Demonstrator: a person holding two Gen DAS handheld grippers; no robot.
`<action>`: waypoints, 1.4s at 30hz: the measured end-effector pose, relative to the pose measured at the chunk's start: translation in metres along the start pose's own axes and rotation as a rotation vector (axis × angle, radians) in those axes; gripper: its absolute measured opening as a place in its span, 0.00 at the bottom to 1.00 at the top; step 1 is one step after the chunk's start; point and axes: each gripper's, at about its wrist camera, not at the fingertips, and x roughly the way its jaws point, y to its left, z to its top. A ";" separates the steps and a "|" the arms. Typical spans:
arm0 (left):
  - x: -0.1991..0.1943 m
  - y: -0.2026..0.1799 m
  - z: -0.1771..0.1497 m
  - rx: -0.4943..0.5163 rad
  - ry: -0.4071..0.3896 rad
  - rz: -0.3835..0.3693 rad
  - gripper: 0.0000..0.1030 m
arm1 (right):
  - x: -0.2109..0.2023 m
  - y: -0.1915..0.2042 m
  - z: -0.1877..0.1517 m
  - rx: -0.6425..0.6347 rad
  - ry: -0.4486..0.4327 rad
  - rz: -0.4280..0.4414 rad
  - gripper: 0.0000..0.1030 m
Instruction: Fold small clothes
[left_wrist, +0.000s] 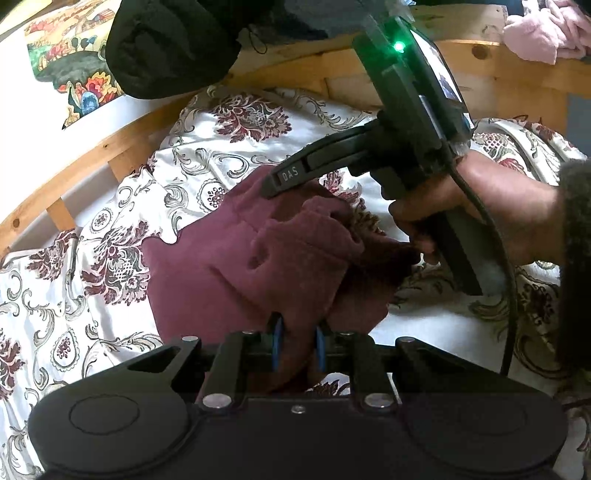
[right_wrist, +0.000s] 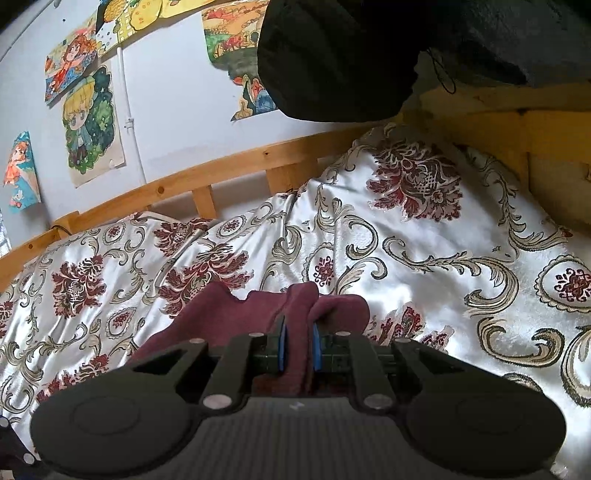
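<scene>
Soft daylight, sheen on the satin bedspread (right_wrist: 424, 258), strong fisheye bending at edges, slightly soft focus

Two hand-held grippers, both clamped on maroon cloth

Left gripper (left_wrist: 298, 345): seen from its own wrist camera, pointing downward; blue-padded jaws stand close together and pinch a bunched fold of the maroon garment (left_wrist: 236, 266). Right gripper (right_wrist: 297, 347): in its own view, blue pads drawn in tight on a ridge of the same garment (right_wrist: 295, 306), pointing only shallowly downward. In the left view its black body and one finger reach in from the upper right, tip against the cloth. Right hand (left_wrist: 476, 218): bare, wrapped around the gripper's handle, a dark fuzzy sleeve cuff (left_wrist: 576, 258) at the wrist.
</scene>
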 end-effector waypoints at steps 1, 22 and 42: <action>0.000 0.000 0.000 0.003 0.000 0.000 0.19 | 0.001 0.000 0.000 0.003 0.001 -0.001 0.15; 0.001 0.001 -0.008 -0.008 0.006 -0.086 0.24 | 0.000 -0.012 -0.016 0.068 -0.001 -0.041 0.16; -0.038 0.040 -0.023 -0.272 -0.119 -0.105 0.99 | -0.025 -0.041 0.002 0.205 -0.072 -0.036 0.97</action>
